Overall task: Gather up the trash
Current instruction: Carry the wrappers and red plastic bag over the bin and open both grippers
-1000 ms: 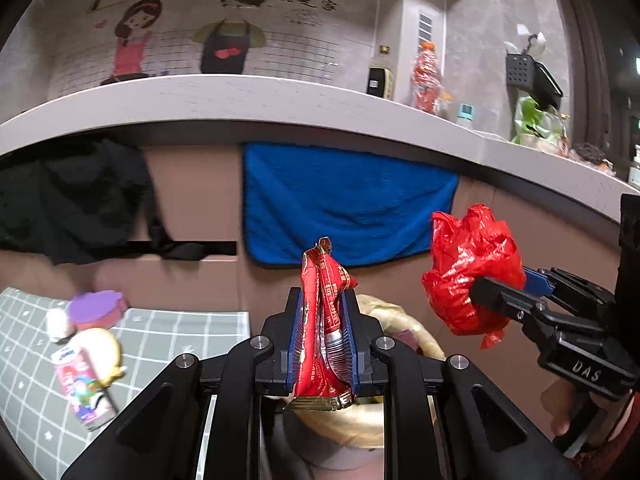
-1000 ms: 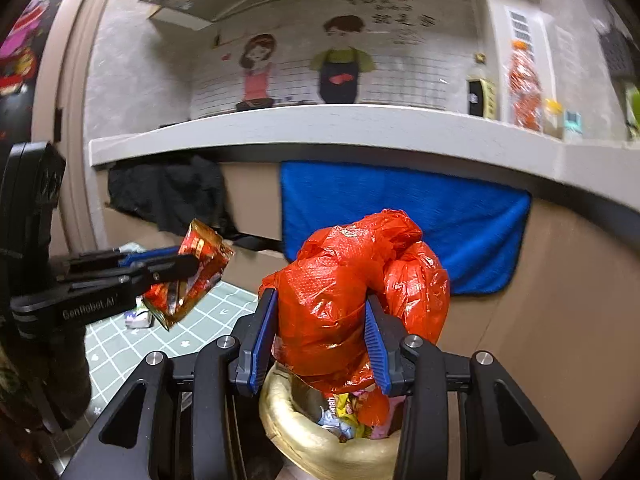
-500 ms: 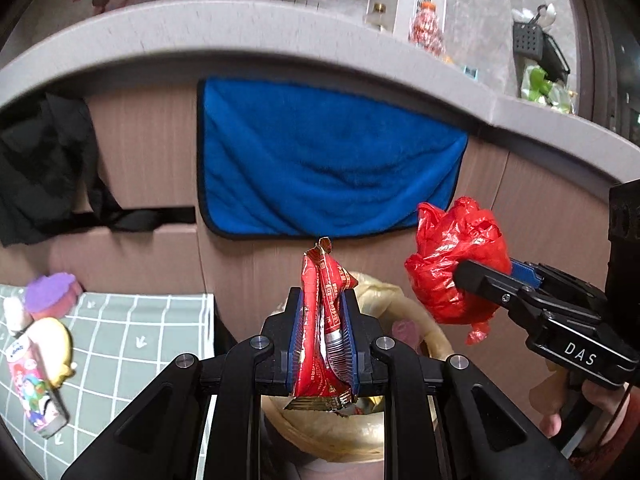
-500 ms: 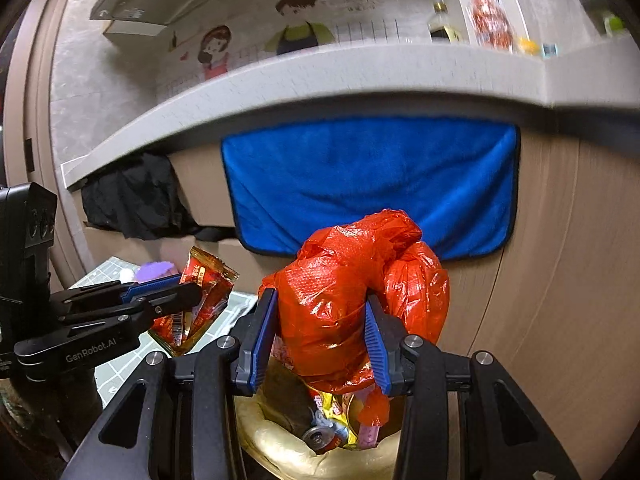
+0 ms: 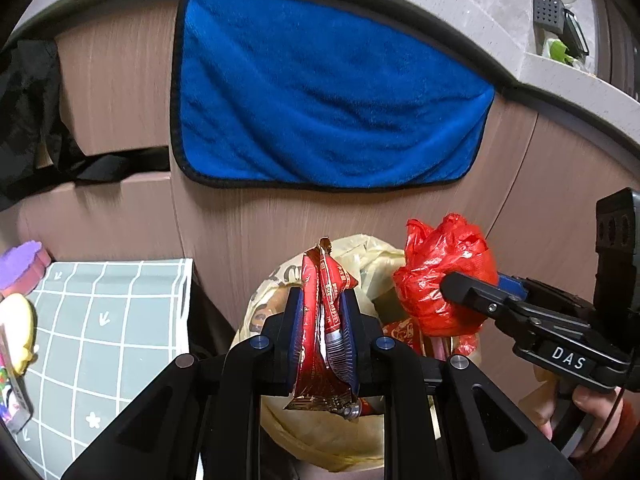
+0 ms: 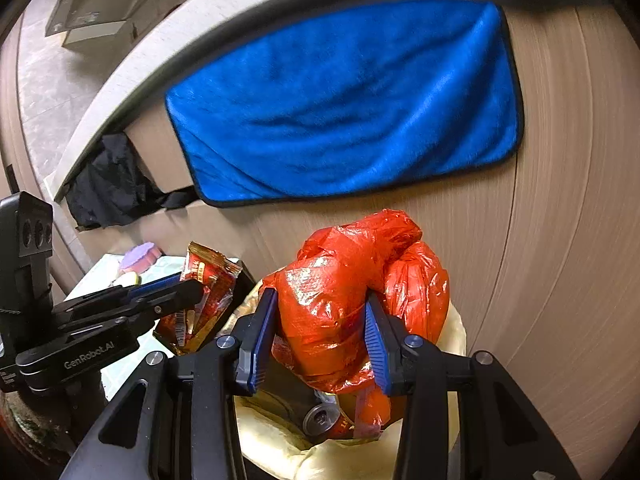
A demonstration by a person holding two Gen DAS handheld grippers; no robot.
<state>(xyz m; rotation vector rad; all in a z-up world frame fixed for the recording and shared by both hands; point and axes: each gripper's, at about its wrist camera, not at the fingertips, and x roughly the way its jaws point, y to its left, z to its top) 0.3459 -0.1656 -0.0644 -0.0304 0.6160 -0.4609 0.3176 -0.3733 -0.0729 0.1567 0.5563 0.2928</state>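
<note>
Here the left tongs (image 5: pixel 321 330) are nearly closed, their blue pads pinching a red snack wrapper (image 5: pixel 325 332) that stands upright between them, its torn top poking above the tips and its crumpled lower edge hanging below. The right tongs (image 6: pixel 322 336) stand about halfway apart and clamp a bunched red plastic bag (image 6: pixel 352 300), which bulges above and to the right of the pads, with a loose tail drooping beneath. Both loads hang over the mouth of a bin lined with a pale yellow bag (image 6: pixel 456 332); inside it lie other scraps, among them a can (image 6: pixel 320 418) seen end on. From the left wrist camera the right tongs reach in from the right, the red bag just over the liner's far rim, and a hand (image 5: pixel 596 408) grips the handle (only a few fingers show). To the left of the bin a worktop (image 5: pixel 120 320) carries a green grid mat, with a purple-topped item (image 5: pixel 20 264) at its far corner. A blue towel (image 5: pixel 320 92) hangs on the wood panel behind the bin.
</note>
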